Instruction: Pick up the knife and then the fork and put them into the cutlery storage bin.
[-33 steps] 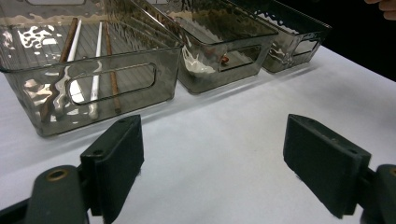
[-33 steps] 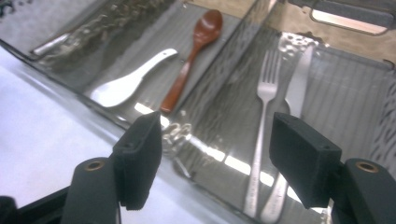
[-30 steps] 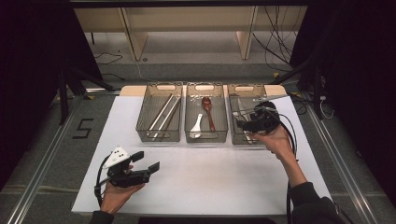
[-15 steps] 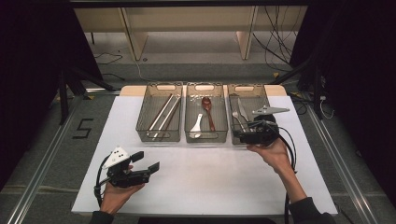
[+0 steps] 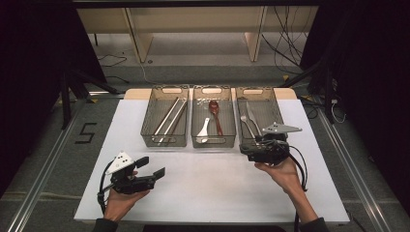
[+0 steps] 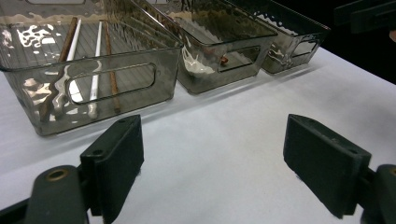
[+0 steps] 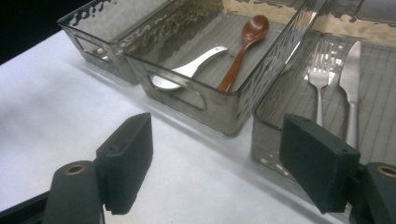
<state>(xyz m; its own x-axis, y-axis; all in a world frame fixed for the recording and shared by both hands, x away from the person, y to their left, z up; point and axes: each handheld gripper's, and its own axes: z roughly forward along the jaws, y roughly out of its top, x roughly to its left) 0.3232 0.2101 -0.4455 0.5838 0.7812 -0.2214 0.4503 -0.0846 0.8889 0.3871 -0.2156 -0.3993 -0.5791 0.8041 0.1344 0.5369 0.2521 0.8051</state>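
While the right gripper [image 7: 215,172] has just been opening its jaws wide and empty, the steel fork [image 7: 319,88] and knife [image 7: 352,79] lie at one o'clock inside the smoky plastic bin [image 7: 271,154], bare white worktop [image 7: 70,107] at nine.

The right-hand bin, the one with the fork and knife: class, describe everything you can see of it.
The right-hand bin is a smoky, see-through plastic tray, long and rectangular, with a ribbed floor and a cut-out handle in its far end wall. It stands level on the white table, close beside the middle bin. Inside, a metal fork and knife lie side by side.
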